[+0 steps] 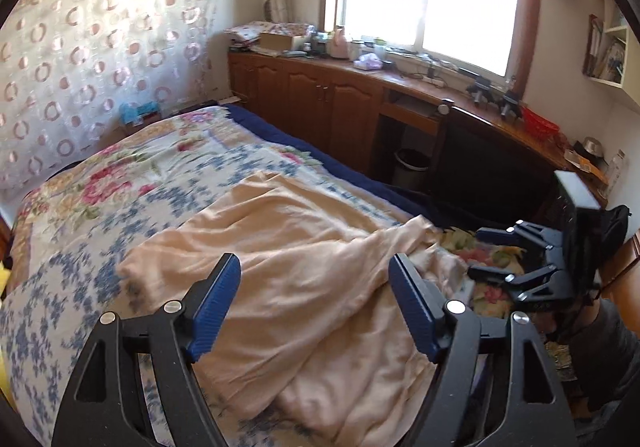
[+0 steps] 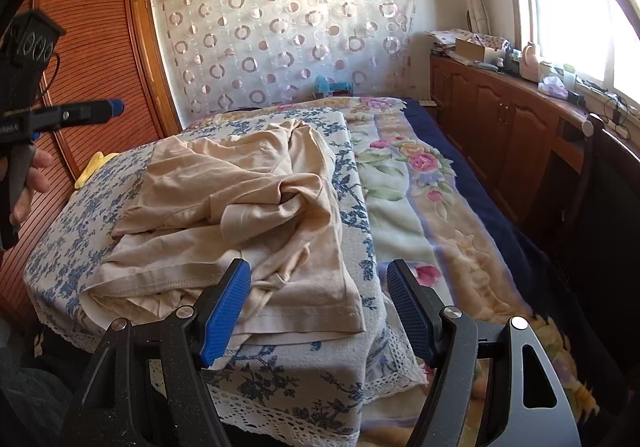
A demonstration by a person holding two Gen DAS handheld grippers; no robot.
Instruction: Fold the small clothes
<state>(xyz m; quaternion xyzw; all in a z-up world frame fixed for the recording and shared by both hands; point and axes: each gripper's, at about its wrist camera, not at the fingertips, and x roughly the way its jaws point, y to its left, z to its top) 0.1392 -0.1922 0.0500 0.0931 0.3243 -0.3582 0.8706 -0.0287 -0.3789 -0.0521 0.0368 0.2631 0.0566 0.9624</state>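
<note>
A crumpled beige garment [image 1: 304, 267] lies on a blue-flowered white cloth [image 1: 60, 311] spread over the bed. It also shows in the right wrist view [image 2: 240, 215], bunched in the middle with a hem toward me. My left gripper [image 1: 316, 303] is open and empty, hovering just above the garment's near part. My right gripper [image 2: 318, 307] is open and empty, above the garment's near right corner. In the left wrist view the right gripper [image 1: 486, 253] sits at the bed's right side, open. In the right wrist view the left gripper [image 2: 114, 107] is raised at the far left.
The bed carries a floral blanket [image 2: 420, 175] over a dark blue cover. A wooden cabinet row [image 1: 320, 103] with clutter runs under the window at the right. A wooden wardrobe [image 2: 92, 47] stands at the left. A yellow item [image 2: 94, 167] lies by the cloth's far left edge.
</note>
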